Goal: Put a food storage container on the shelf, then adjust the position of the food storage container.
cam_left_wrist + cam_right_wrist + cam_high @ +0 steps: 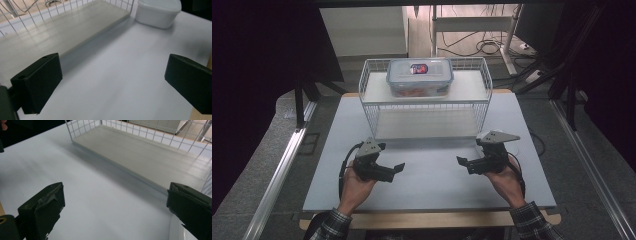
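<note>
A person sits at a pale tabletop [432,175] holding a pair of black tongs in each hand. The left tongs [384,167] rest low over the near left of the tabletop, the right tongs [472,164] low over the near right, and both point inward toward each other with bare surface between them. Both stand wide open with nothing between their jaws; each gripper view looks out between two well-separated black pads at empty tabletop.

Behind them, at the middle of the tabletop, stands a white wire rack [424,95] with a lower shelf at tabletop level and an upper shelf. On the upper shelf, near its centre, sits a clear lidded food container [420,76] with clip latches, a red and blue label on the lid and something reddish inside. It is well apart from both tongs.

In the left gripper view, a white rounded tub [158,11] sits on the tabletop just past the corner of the rack's lower shelf [62,35].

The likely step is reaching for the container. To do it well, lift both tongs above the rack's wire rim, approach from the two short ends, close evenly on the body below the lid, and raise it level.
</note>
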The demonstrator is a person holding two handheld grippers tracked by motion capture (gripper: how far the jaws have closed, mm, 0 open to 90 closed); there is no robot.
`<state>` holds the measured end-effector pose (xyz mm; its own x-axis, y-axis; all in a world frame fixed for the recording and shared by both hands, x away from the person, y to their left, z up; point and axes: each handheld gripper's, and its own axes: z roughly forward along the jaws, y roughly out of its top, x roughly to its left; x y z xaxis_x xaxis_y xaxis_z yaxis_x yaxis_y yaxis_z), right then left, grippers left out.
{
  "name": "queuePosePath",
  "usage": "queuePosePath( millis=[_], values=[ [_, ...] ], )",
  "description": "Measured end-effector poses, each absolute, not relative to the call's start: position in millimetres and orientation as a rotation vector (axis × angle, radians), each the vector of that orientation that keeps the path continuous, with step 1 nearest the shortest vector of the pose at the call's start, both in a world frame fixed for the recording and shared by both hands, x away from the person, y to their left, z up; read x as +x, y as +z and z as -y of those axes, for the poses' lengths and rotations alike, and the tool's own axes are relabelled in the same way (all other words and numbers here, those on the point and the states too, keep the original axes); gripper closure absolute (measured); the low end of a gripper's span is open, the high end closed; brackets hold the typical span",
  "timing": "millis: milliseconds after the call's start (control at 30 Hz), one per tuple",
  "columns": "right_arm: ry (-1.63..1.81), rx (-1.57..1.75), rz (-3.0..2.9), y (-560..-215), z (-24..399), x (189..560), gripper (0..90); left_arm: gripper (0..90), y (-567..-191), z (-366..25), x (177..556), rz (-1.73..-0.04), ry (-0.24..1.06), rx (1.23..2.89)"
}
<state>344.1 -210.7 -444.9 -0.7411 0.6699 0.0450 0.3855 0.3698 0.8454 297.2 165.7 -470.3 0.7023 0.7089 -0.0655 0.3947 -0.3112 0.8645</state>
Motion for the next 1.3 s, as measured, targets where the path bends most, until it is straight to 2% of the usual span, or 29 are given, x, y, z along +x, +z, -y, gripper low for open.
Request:
queuePosePath(
  millis=[333, 767, 900, 1100, 1300],
  values=[
    [1.288, 0.962, -2.347, -472, 217, 328, 2.0, 0.5, -500, -169, 278, -0.848, 0.448, 1.959],
    [1.178, 1.092, -2.35, -487, 224, 337, 0.2, 0.5, -507, -171, 281, -0.86, 0.455, 1.983],
    [1.167, 1.162, -2.342, -480, 232, 339, 17.0, 0.8, -511, -170, 283, -0.873, 0.442, 1.996],
    [1.16, 1.163, -2.286, -467, 247, 343, 52.1, 0.9, -513, -164, 283, -0.863, 0.449, 2.028],
    [1.118, 1.133, -2.298, -464, 262, 351, 76.9, 1.0, -515, -163, 284, -0.86, 0.447, 2.044]
  ],
)
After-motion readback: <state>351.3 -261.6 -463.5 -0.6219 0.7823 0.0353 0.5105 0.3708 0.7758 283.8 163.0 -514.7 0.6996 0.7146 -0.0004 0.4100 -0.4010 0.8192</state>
